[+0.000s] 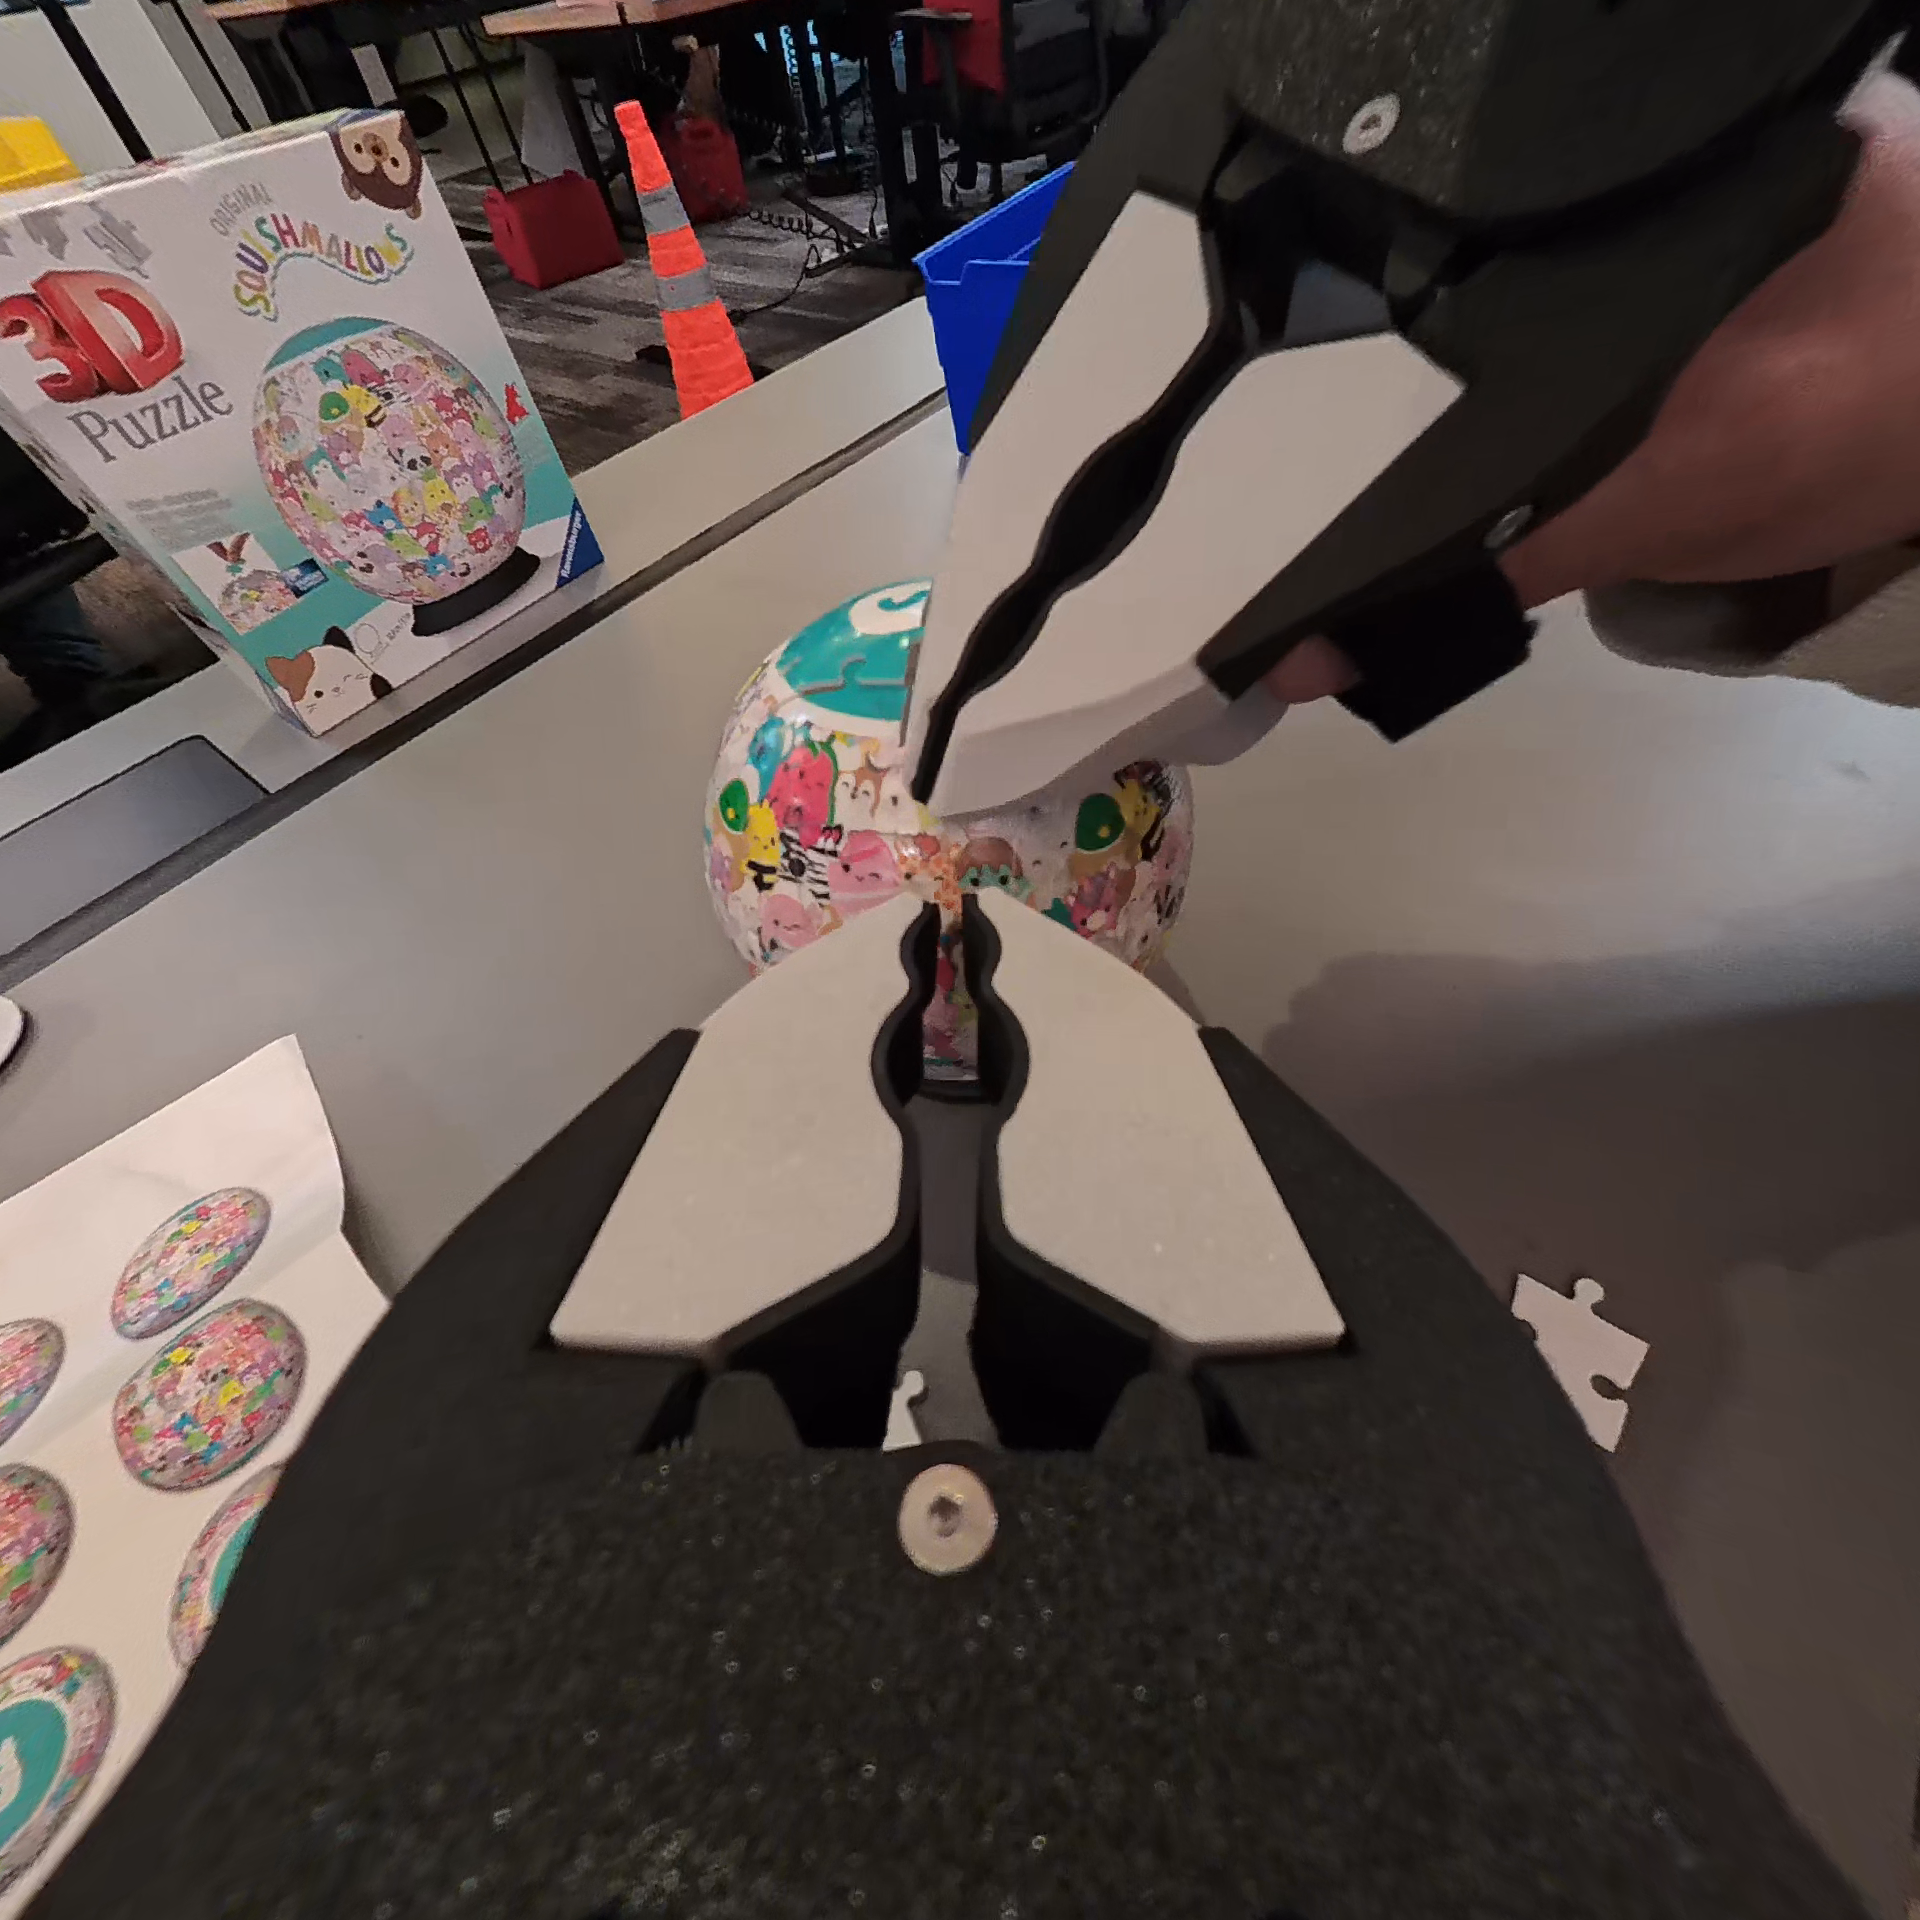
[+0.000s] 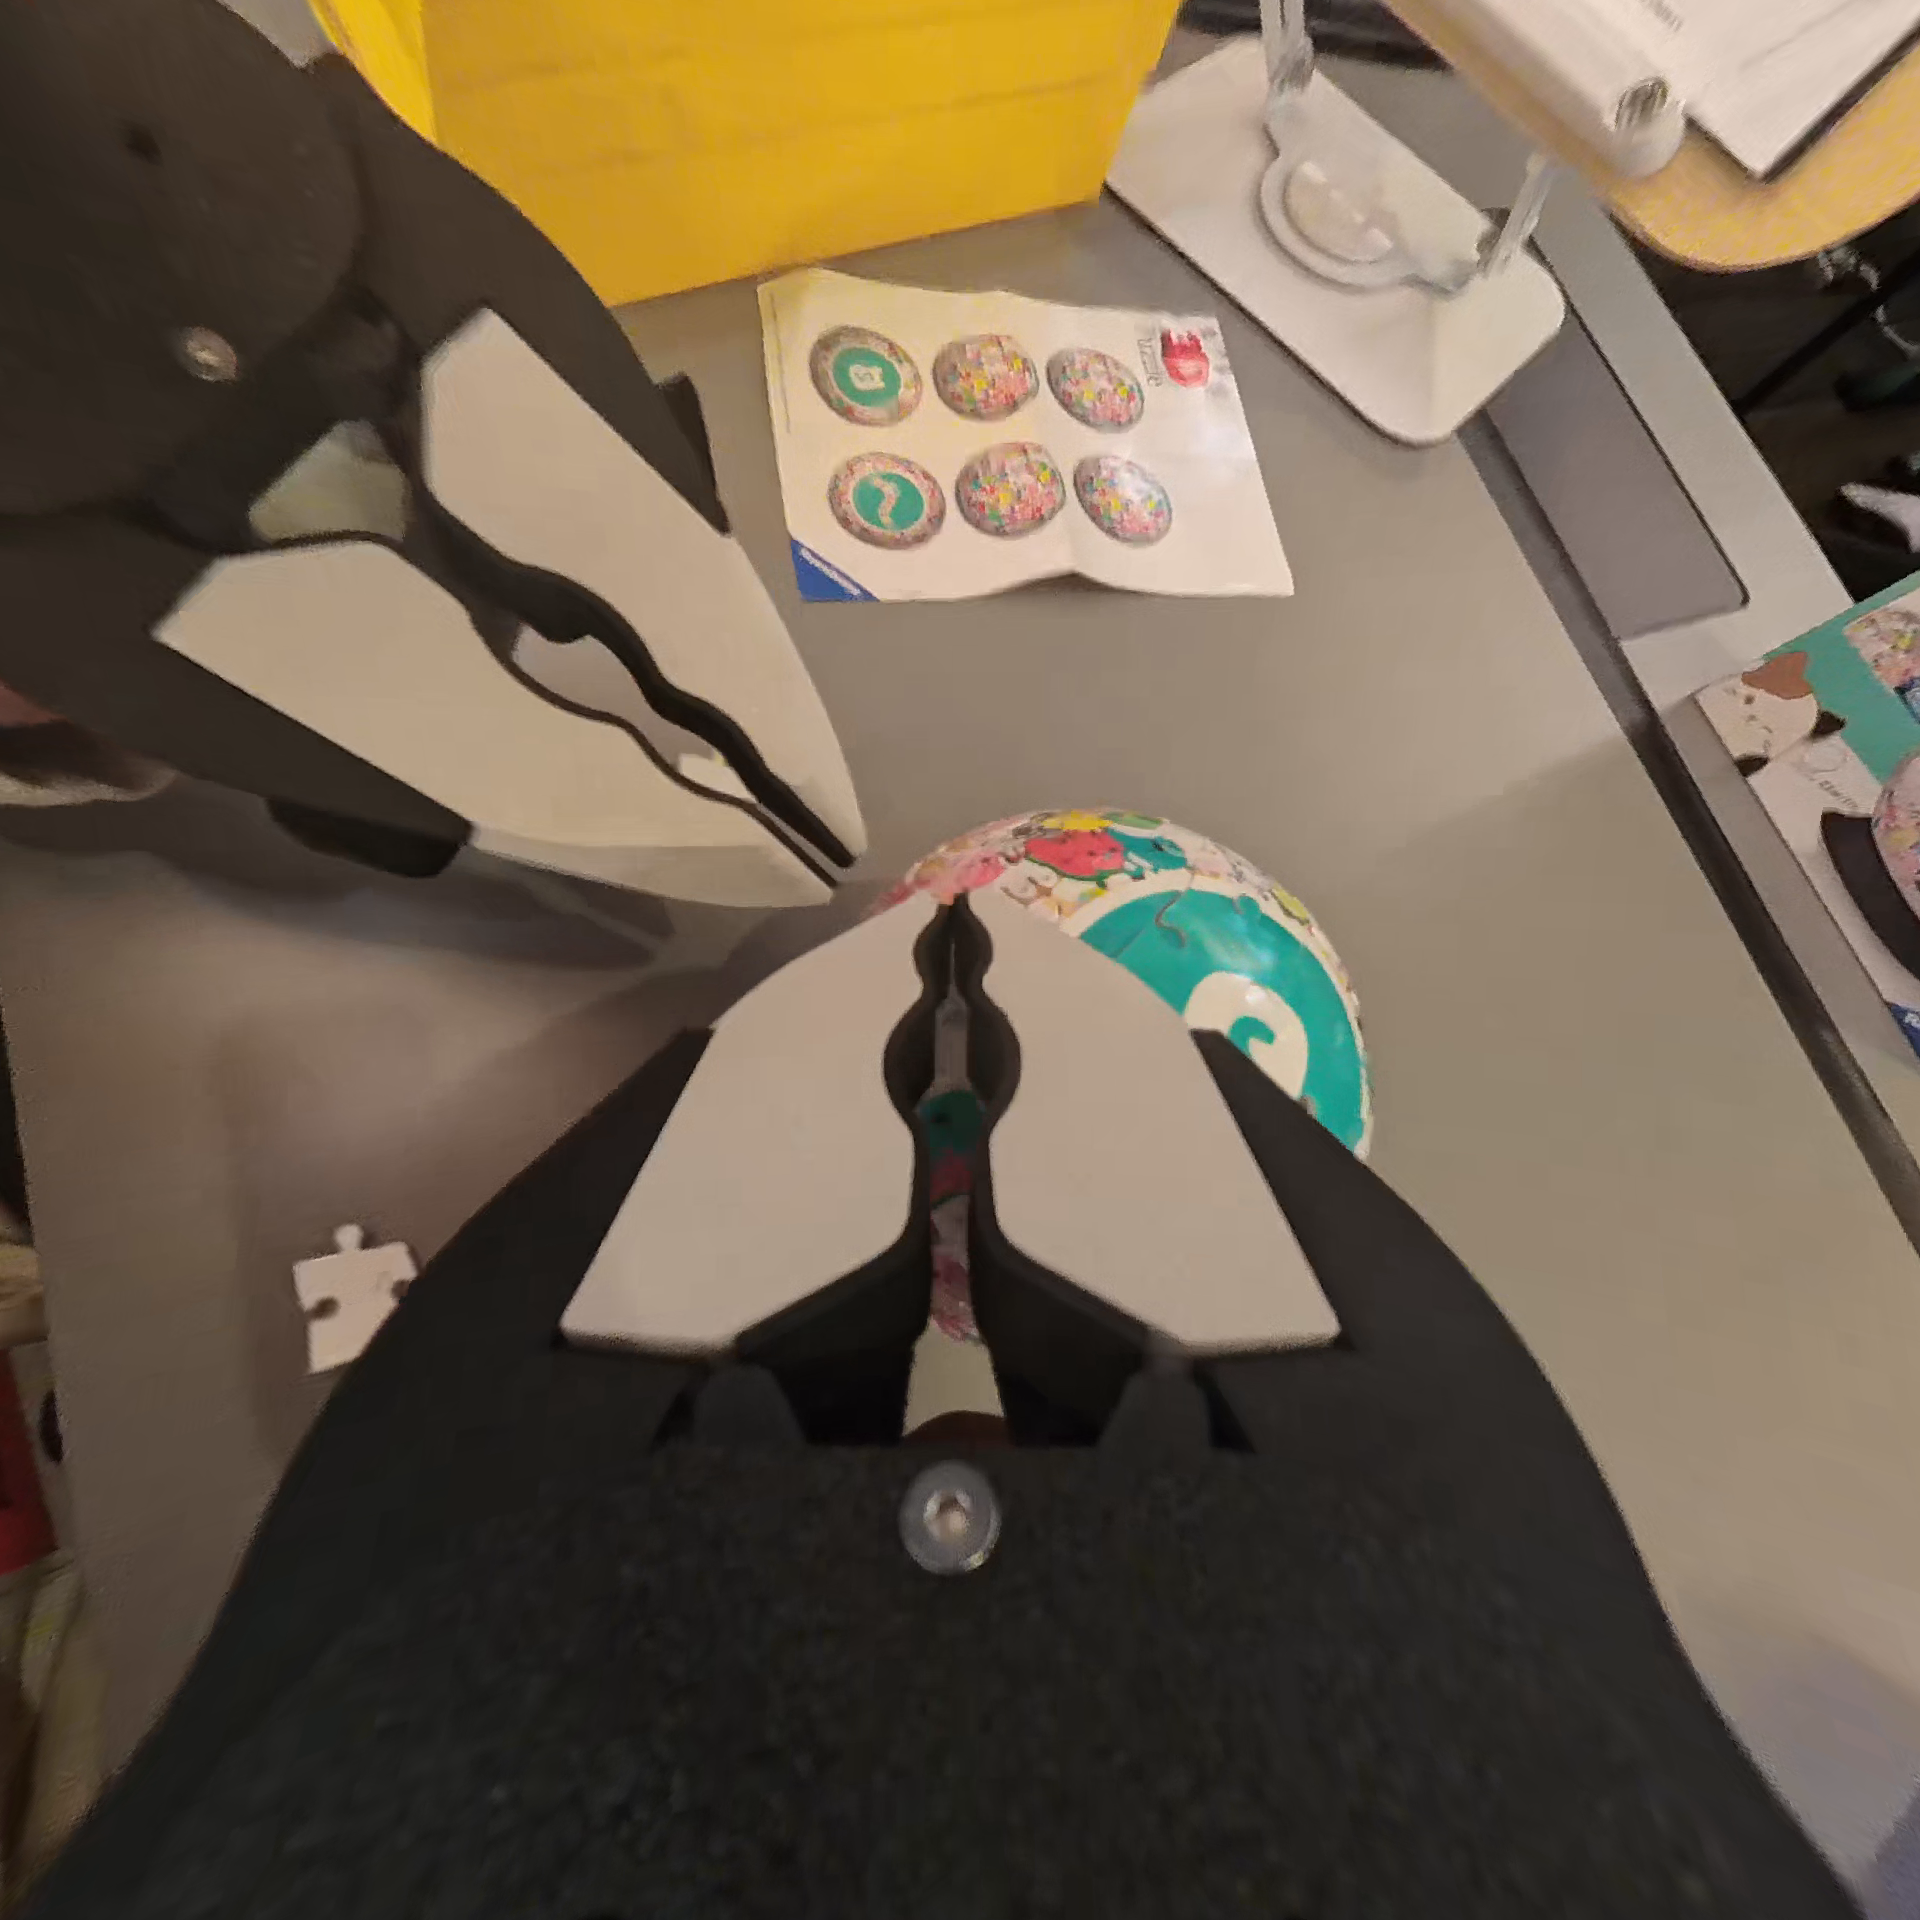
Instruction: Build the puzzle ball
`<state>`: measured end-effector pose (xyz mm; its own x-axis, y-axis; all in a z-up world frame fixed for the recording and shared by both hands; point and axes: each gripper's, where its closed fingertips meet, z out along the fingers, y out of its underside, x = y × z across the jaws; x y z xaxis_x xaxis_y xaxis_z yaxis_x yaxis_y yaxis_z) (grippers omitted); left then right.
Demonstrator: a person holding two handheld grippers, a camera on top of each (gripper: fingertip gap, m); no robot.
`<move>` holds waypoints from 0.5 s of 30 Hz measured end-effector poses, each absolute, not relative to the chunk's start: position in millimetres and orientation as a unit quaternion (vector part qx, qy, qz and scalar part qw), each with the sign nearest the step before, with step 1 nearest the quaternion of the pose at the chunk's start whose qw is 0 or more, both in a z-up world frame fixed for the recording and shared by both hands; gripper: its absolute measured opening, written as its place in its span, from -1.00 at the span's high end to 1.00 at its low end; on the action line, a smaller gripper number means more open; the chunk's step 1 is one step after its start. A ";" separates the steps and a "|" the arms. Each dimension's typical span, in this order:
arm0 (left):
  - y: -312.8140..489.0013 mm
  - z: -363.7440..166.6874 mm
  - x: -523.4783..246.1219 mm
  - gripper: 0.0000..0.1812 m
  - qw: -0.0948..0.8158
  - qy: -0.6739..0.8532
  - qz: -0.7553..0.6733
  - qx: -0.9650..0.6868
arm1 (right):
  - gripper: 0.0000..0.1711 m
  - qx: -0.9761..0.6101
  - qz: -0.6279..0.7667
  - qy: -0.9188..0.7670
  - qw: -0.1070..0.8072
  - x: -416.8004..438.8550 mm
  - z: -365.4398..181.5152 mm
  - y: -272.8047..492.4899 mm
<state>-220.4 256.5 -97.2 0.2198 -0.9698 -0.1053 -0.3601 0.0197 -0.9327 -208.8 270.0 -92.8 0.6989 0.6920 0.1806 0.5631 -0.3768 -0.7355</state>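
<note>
White loose pieces point(image 1: 1579, 1356): one plain, one half-hidden; one puzzle ball point(image 1: 831, 821); two grippers.

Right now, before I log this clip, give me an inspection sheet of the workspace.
Surface: grey table.
Job's things: puzzle ball, nearly whole, on the table; loose piece white side up nearby.
Clutter: puzzle box, instruction sheet, white stand, yellow bin.
Grippers: left gripper and right gripper both shut, tips close together at the ball.
Cables: dark cable on the far floor.
Surroundings: orange cone, blue bin.
</note>
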 end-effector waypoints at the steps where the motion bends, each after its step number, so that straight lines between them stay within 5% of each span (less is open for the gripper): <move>1: 255.7 -97.8 -219.9 0.96 0.471 0.535 -0.324 -0.622 | 1.00 -0.830 0.077 -0.380 0.401 -207.7 -95.0 270.2; 15: 250.9 -99.4 -216.7 0.96 0.460 0.535 -0.341 -0.621 | 1.00 -0.827 0.036 -0.399 0.395 -207.5 -92.0 275.9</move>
